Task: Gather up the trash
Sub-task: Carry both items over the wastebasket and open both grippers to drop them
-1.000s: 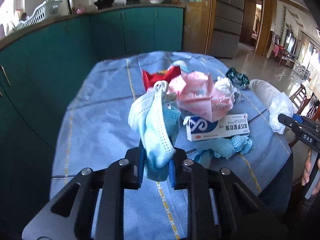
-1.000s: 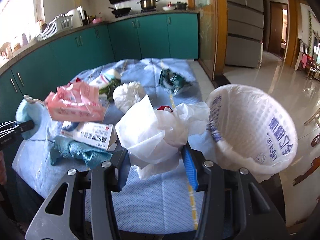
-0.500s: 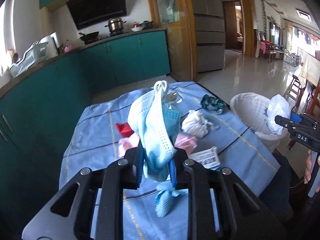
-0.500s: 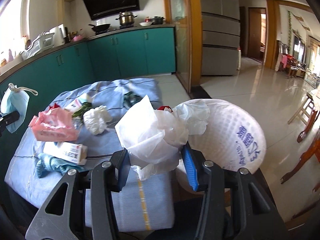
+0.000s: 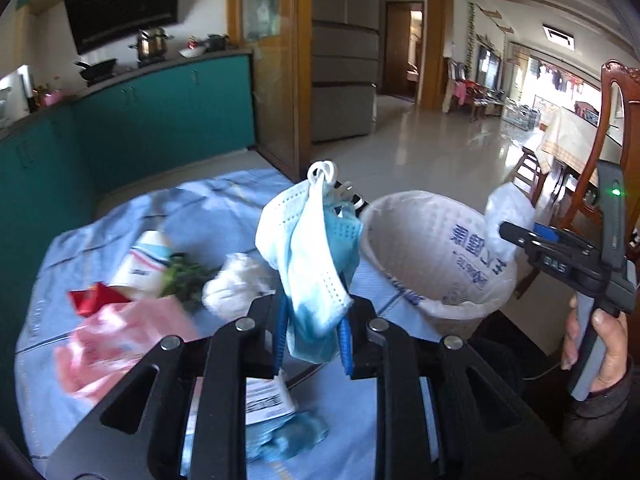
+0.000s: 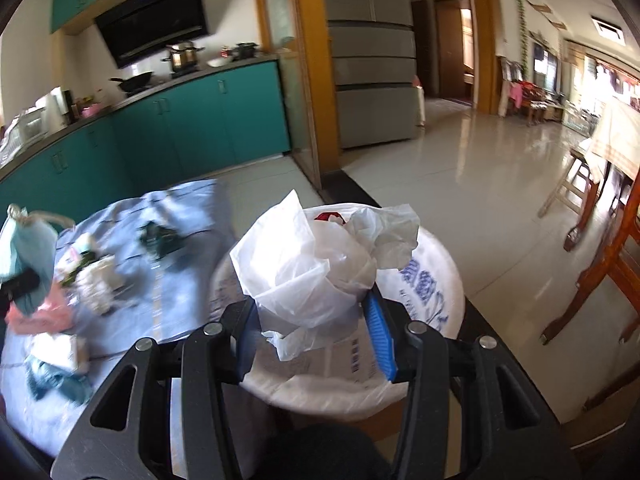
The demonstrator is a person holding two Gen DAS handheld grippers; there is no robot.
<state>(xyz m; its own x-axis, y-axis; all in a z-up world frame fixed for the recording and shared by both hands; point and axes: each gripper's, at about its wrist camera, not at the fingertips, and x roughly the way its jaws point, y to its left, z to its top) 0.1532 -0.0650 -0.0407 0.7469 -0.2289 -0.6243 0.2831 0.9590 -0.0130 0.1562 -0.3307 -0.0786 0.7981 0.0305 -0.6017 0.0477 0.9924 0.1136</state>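
Change since before: both grippers have swung away from the trash pile toward the bin; the bin, earlier at the right edge of the left view, now stands just behind the held mask, and in the right view it fills the space under the held bag.
Left gripper point(image 5: 313, 344): its jaws are pressed almost together on a blue and white face mask point(image 5: 310, 256), which stands up crumpled between the blue pads, the ear loops on top.
Right gripper point(image 6: 314, 342): its jaws stand partly apart, clamped on a crumpled white plastic bag point(image 6: 308, 268); something red shows at the top of the bag.
Right hand point(image 5: 600, 344): seen in the left view, it holds the handle of the right gripper beside the bin.
Bin point(image 5: 404, 256): a white lattice basket lined with a white bag with blue print, standing just off the edge of the table; the held plastic bag hangs over its opening.
Bin content: only the liner is visible; the bottom is partly hidden, so I cannot tell if trash lies inside.
Table point(image 5: 216, 216): covered with a light blue cloth.
Trash on the table: a pink wrapper point(image 5: 120, 344), a red packet point(image 5: 96, 298), a white crumpled tissue point(image 5: 236, 284), a small carton point(image 5: 146, 266) with green scraps beside it, a medicine box point(image 5: 266, 398), a blue-green cloth point(image 5: 288, 438).
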